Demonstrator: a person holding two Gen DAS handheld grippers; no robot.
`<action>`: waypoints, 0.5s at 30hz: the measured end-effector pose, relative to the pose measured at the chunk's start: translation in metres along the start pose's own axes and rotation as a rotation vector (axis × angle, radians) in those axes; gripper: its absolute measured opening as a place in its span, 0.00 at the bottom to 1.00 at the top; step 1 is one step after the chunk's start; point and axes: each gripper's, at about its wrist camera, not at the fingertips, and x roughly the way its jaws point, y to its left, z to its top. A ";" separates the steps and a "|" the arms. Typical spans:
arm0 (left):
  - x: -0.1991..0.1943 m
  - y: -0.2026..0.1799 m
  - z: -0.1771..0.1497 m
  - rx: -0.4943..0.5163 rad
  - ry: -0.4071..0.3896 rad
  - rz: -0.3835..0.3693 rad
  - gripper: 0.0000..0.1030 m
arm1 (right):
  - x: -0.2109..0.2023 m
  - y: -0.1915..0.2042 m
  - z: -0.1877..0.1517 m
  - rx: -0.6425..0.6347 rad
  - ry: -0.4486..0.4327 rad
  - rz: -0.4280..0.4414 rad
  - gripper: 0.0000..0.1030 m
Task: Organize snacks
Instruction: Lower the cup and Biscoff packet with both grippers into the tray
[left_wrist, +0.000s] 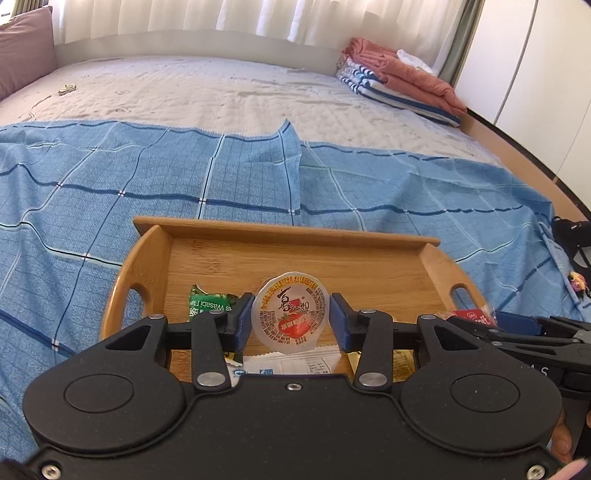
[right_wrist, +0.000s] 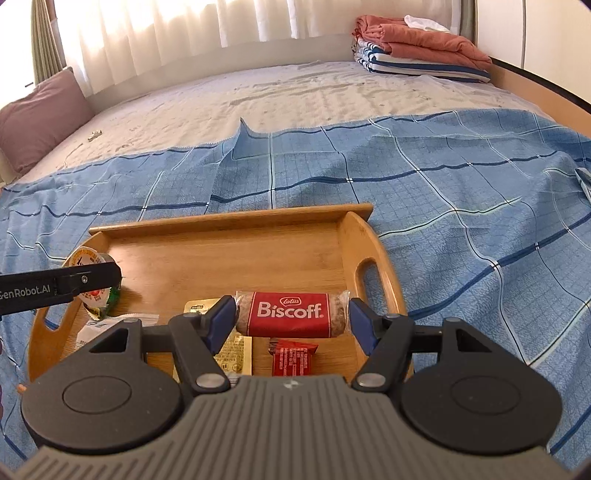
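A wooden tray (left_wrist: 284, 230) with handle cut-outs lies on the blue checked cloth. My left gripper (left_wrist: 291, 319) is shut on a round jelly cup (left_wrist: 290, 312) with a strawberry lid, held above the tray's near left part. My right gripper (right_wrist: 291, 319) is shut on a red Biscoff packet (right_wrist: 290, 314), gripped by its ends above the tray (right_wrist: 229, 218). On the tray floor lie a green wasabi packet (left_wrist: 207, 301), a white packet (left_wrist: 295, 363), a yellow packet (right_wrist: 232, 350) and a small red packet (right_wrist: 291, 356). The left gripper's finger (right_wrist: 85, 280) with the cup shows at the right wrist view's left.
The blue checked cloth (left_wrist: 110, 184) covers the near half of a bed. Folded bedding (left_wrist: 399, 81) sits at the far right corner and a mauve pillow (right_wrist: 40, 114) at the far left. A cable (left_wrist: 55, 94) lies on the mattress. A dark bag (left_wrist: 572, 236) hangs off the right edge.
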 end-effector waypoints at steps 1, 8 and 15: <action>0.005 0.000 -0.001 0.004 0.005 0.005 0.40 | 0.004 0.001 0.001 -0.003 0.004 0.003 0.67; 0.026 0.005 -0.005 0.006 0.030 0.036 0.40 | 0.033 0.004 -0.002 -0.027 0.043 -0.005 0.67; 0.032 0.005 -0.006 0.019 0.033 0.039 0.40 | 0.045 0.003 -0.009 -0.026 0.058 -0.010 0.67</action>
